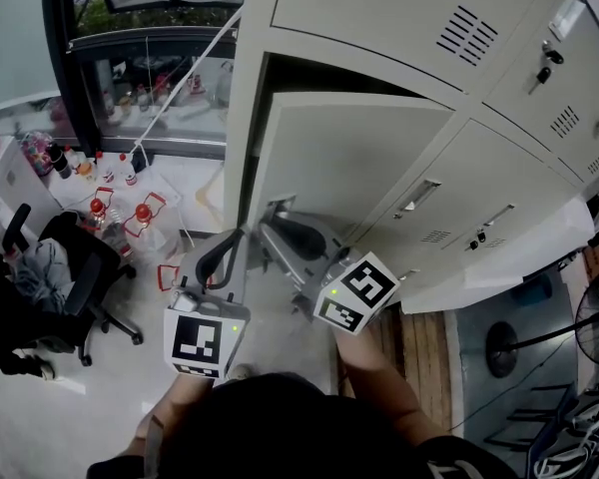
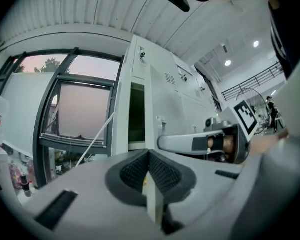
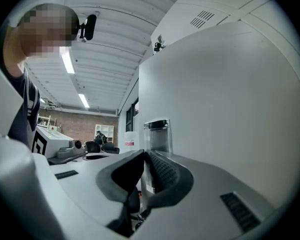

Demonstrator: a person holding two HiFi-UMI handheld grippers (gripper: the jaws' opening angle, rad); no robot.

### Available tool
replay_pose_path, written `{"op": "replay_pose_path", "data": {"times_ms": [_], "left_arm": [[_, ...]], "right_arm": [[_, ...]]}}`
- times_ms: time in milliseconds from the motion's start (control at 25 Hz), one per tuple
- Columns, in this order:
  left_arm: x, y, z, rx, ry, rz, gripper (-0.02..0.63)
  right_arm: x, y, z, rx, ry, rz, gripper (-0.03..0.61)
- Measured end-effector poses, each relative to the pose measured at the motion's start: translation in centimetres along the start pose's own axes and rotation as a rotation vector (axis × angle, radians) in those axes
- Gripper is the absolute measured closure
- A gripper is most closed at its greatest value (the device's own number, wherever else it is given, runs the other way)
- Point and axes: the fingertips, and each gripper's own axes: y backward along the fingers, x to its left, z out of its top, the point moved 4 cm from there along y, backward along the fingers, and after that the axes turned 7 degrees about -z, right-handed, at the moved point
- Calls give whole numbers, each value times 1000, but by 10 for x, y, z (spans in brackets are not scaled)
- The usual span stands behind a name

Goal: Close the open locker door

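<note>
The open locker door stands swung out from the bank of pale grey lockers, with the dark compartment behind it. My right gripper is at the door's free edge by its latch plate. In the right gripper view the door fills the right side, and the right gripper is shut on its edge. The left gripper hangs just left of the door, touching nothing. In its own view the left gripper has its pads together and nothing between them.
Neighbouring locker doors on the right are closed. A black office chair and several red-capped bottles stand on the floor at left below a window. A fan base and wooden boards lie at right.
</note>
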Motion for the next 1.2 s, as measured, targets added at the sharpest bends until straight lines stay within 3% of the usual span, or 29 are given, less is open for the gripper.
{"op": "replay_pose_path", "data": {"times_ms": [1200], "left_arm": [[25, -17, -12, -3, 28, 38, 612]], "right_arm": [[-21, -36, -3, -14, 12, -175, 535]]}}
